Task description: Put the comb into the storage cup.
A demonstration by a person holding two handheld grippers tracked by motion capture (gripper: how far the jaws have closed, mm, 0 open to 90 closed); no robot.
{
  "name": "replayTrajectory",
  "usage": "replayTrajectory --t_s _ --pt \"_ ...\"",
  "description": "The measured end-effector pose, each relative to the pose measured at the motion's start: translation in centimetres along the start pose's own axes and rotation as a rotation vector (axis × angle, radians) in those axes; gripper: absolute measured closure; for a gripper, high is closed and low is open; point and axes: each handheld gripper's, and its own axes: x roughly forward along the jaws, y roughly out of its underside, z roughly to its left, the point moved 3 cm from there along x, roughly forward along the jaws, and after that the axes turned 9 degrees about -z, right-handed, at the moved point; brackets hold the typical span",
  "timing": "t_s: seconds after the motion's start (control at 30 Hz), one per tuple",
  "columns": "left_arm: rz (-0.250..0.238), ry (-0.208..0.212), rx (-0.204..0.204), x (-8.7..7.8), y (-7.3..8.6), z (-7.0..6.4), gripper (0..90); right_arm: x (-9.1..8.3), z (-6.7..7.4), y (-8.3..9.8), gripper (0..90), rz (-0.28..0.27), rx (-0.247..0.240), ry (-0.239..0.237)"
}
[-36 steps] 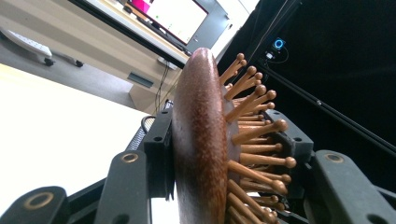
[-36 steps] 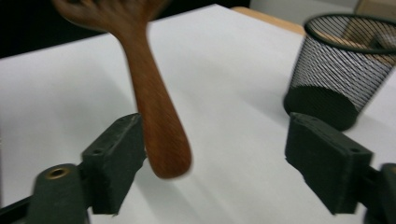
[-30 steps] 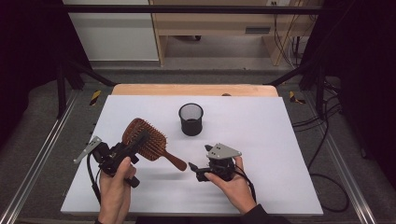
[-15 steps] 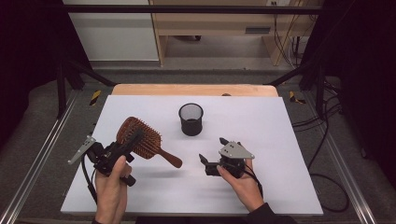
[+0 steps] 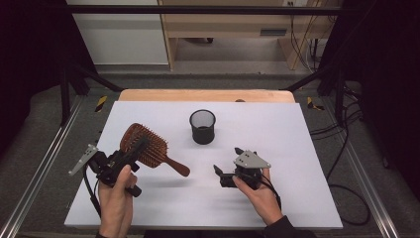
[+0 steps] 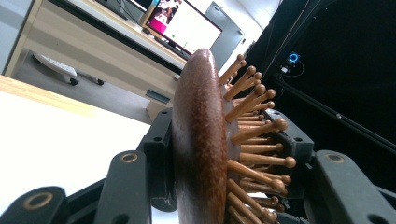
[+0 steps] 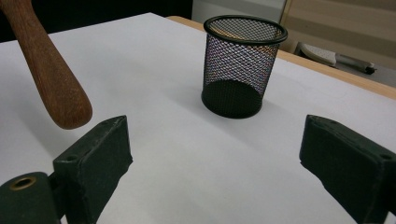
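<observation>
Above the table, left claw (image 5: pixel 130 157) clamping hairbrush (image 5: pixel 148 147).

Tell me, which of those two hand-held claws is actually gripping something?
The left gripper: it is clamped on the wooden hairbrush. The right gripper is open and empty.

A lab: black-curtained metal frame (image 5: pixel 69 94), trailing cables (image 5: pixel 341 148), monitor (image 6: pixel 184 28) on a desk (image 6: pixel 93 51).

White tabletop (image 5: pixel 297 148), wooden desk (image 5: pixel 223 25) behind it, lit monitor (image 6: pixel 187 29) beyond
</observation>
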Motion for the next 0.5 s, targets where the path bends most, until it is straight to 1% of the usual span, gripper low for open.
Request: replayTrajectory --t_s 0.03,0.1,0.23,0.37,0.43,0.47,0.5 --pt "-0.001 -0.001 0.017 0.0 -0.1 -0.1 50.2 -0.1 -0.2 -0.1 7.0 0.001 0.013 -0.005" --pt "-0.001 -0.003 0.033 -0.1 -0.1 -0.2 50.2 -0.3 -0.4 -0.1 6.2 -0.002 0.025 -0.011" --pt "-0.003 -0.005 0.034 -0.1 -0.2 -0.2 50.2 -1.4 -1.0 -0.2 5.6 -0.021 0.041 -0.016" --pt "-0.009 -0.012 0.034 -0.1 -0.3 -0.1 50.2 -2.7 -2.1 -0.1 5.2 -0.04 0.063 -0.001" --pt "-0.008 -0.013 0.04 -0.2 -0.3 -0.1 50.2 -3.2 -2.6 0.0 5.0 -0.043 0.07 0.003" --pt "-0.008 -0.013 0.04 -0.2 -0.3 -0.1 50.2 -3.2 -2.6 0.0 5.0 -0.043 0.07 0.003" --pt "-0.009 -0.017 0.049 -0.2 -0.4 -0.1 50.2 -3.6 -3.0 0.2 5.0 -0.045 0.075 0.01"
